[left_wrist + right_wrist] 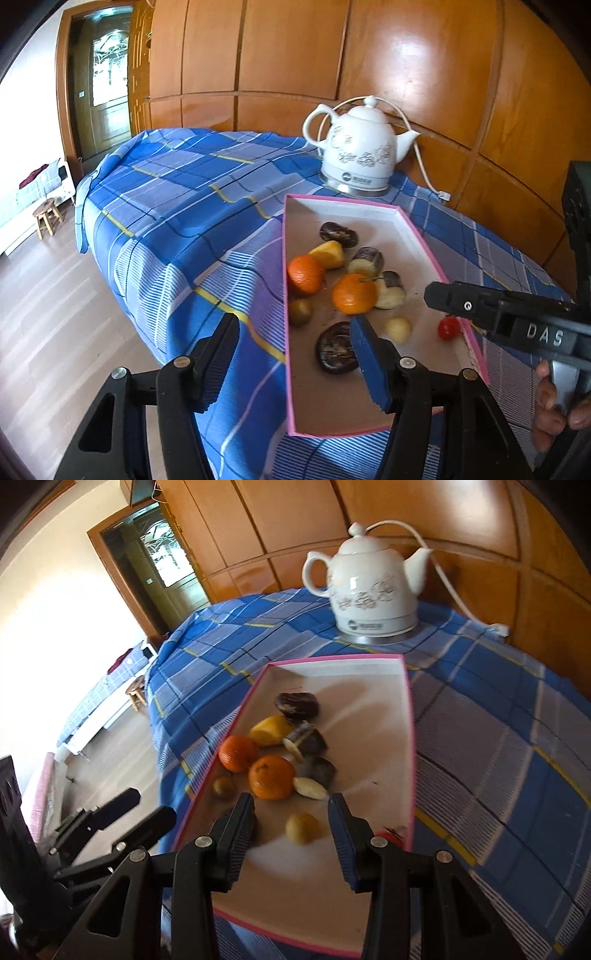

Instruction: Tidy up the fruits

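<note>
Left wrist view first: the left hand-held gripper (291,354) hangs spread and empty over the near left rim of the pink-edged box (424,242), one finger out over the checked cloth on the counter (177,206). All the fruit sits inside that box: two oranges (354,293), a yellow piece (328,254), dark halves and a tiny red tomato (448,328) by the right wall.

Over to the right wrist view, and the right hand-held gripper (291,812) is also parted with nothing between its pads, hovering above a small pale-yellow fruit (303,828), the white kettle (373,587) standing behind the box.

That fruit looks the likely pick. My advice: drop straight down so the pads straddle it evenly, close gently as it may roll, and keep the left gripper clear of the nearest orange.
</note>
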A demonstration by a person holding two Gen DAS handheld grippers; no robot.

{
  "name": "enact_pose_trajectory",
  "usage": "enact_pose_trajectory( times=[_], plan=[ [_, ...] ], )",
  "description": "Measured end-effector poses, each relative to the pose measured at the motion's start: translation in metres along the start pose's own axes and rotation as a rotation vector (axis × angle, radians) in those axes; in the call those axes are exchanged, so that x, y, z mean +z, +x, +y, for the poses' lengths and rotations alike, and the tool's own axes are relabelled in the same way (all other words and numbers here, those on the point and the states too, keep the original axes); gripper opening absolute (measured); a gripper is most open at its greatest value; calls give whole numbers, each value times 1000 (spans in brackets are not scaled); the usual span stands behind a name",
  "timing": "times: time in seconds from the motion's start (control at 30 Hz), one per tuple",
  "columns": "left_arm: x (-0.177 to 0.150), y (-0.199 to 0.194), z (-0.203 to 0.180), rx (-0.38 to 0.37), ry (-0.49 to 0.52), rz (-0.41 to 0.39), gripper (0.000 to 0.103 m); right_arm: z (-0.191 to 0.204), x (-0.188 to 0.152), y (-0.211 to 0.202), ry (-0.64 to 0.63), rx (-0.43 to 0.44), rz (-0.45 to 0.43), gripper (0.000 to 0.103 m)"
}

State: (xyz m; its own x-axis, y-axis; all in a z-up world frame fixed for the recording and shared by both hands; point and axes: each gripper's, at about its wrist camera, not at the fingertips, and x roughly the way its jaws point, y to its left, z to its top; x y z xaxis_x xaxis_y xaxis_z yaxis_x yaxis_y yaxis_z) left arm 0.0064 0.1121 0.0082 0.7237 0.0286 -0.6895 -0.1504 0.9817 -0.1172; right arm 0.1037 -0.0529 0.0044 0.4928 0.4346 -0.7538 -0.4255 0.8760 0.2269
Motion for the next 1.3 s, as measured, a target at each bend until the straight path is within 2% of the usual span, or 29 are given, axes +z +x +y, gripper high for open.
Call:
enact_pose_trajectory(
  times=[0.37, 0.53, 0.67, 0.93, 1.1, 1.3],
  plan=[
    [-7, -11, -23, -22, 27, -38, 79, -9, -34, -35, -14, -205, -96, 49],
    [-12, -17, -33, -25, 37, -64, 94, -7, -45, -46, -12, -285, -137, 49],
    [-13, -22, -37, -23, 45, -84, 102, -10, -47, -48, 2, -303, -141, 49],
    [-12, -24, -37, -13, 40, -86, 103, -6, -50, -51, -12, -314, -150, 49],
    [-12, -22, -37, 35, 42, -80, 103, -5, -50, -51, -11, -313, -151, 49],
    [-11, -22, -34, 53, 31, -81, 103, -5, -49, -53, -10, -308, -156, 49]
  ],
)
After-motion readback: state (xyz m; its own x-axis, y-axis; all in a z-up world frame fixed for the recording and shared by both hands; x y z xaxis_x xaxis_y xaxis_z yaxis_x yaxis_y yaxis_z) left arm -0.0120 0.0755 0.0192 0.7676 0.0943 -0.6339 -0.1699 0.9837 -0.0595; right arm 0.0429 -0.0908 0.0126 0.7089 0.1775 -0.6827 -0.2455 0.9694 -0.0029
